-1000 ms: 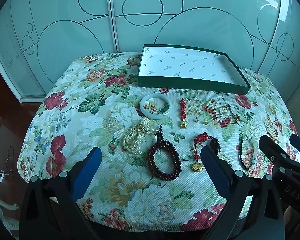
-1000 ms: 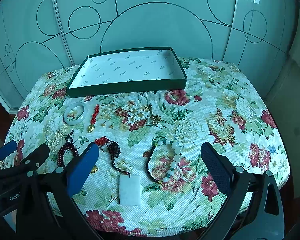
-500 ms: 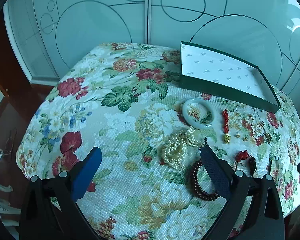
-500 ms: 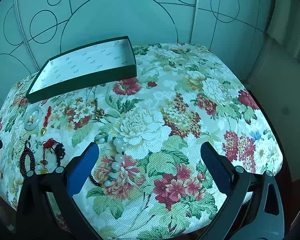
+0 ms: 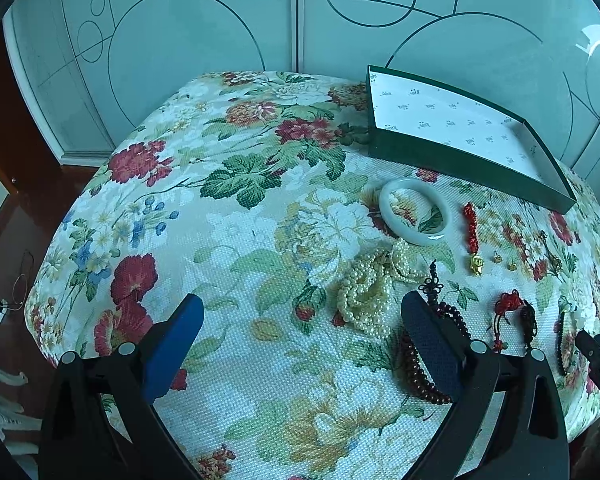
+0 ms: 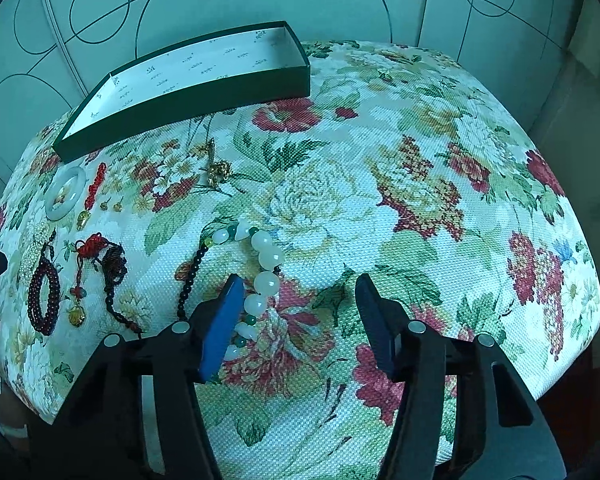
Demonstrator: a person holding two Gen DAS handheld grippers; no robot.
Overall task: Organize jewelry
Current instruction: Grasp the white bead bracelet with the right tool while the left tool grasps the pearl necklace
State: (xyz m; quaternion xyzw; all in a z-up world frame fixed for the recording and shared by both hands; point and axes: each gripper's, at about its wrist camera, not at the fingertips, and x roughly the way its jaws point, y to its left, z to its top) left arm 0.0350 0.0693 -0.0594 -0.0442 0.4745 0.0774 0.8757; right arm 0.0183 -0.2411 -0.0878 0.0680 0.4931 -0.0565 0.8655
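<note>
Both grippers hold nothing: left gripper [image 5: 302, 336] spread wide; right gripper [image 6: 300, 316] closing beside white-bead bracelet [image 6: 266, 272].

One open dark-green cardboard box [image 5: 466, 160], one pale jade bangle [image 5: 414, 211], one heap of cream pearl strands [image 5: 370, 288], two dark bead bracelets [image 6: 42, 294], two tiny gold studs [image 6: 111, 204], perhaps three red-corded charms [image 6: 94, 186]
</note>
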